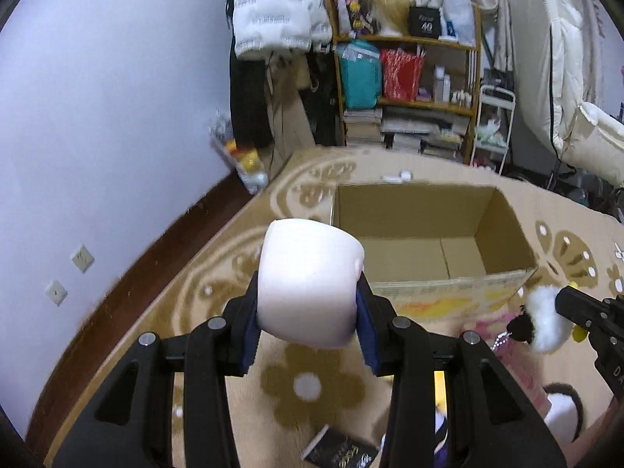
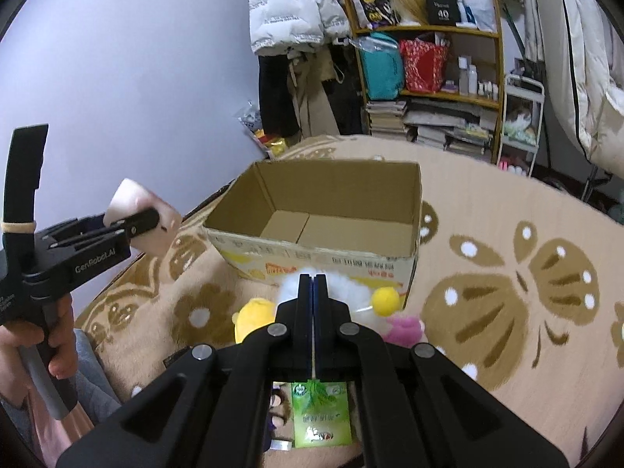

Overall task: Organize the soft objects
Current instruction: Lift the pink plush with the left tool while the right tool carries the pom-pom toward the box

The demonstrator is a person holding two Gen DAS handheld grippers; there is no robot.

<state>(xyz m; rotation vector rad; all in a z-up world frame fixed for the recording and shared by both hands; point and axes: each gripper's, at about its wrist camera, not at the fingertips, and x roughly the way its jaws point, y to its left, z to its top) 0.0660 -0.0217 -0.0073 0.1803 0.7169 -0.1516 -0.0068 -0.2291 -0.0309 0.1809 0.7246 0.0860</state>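
Pale foam block (image 1: 310, 286) clamped in left gripper (image 1: 308, 312), held up just short of the box (image 1: 429, 230). Right gripper (image 2: 313, 284) fingers pinched together on white fluffy toy (image 2: 351, 292) near the box front. Box looks empty; yellow toy (image 2: 253, 316) and pink toy (image 2: 405, 329) not yet packed.

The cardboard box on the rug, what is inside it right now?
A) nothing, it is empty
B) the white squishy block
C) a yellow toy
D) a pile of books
A: the cardboard box shows only its bare brown floor in both views; the white squishy block is clamped in the left tool, short of the box, and the yellow toy lies on the rug in front of it.
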